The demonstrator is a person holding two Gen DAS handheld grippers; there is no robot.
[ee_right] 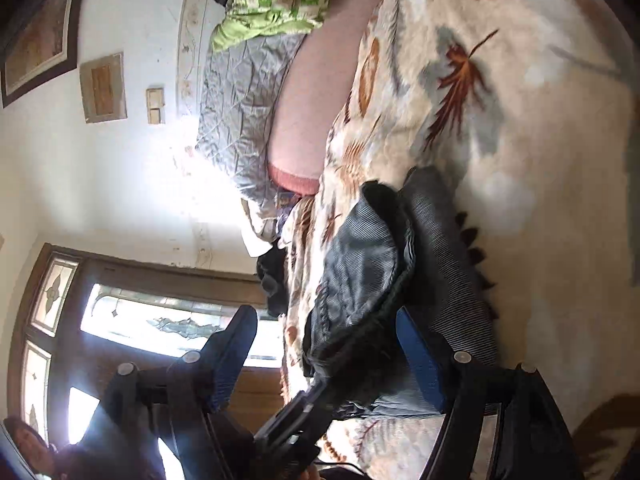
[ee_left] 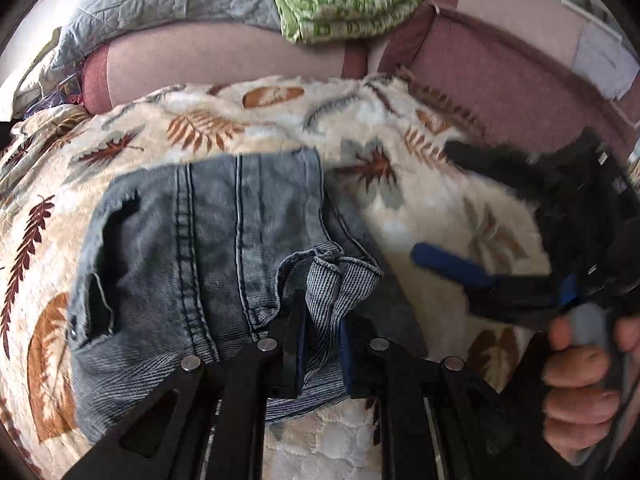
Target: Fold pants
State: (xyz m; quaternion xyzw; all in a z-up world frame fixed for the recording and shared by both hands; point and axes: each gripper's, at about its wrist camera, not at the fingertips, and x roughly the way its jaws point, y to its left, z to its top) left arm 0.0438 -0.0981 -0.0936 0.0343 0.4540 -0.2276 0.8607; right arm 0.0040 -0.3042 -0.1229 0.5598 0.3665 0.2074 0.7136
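While my left gripper [ee_left: 320,344] pinches a bunched edge of the faded blue jeans [ee_left: 208,240] between nearly closed jaws, the rest of the pants spreads away from it, folded, across a cream leaf-print blanket [ee_left: 224,120]. My right gripper [ee_right: 332,344] stands beside the pants to their right, jaws spread wide. From its own camera, one blue finger sits against the denim [ee_right: 360,272] and the other hangs clear of it; the cloth lies between them, ungripped. A green patterned cloth [ee_left: 344,4] lies well beyond.
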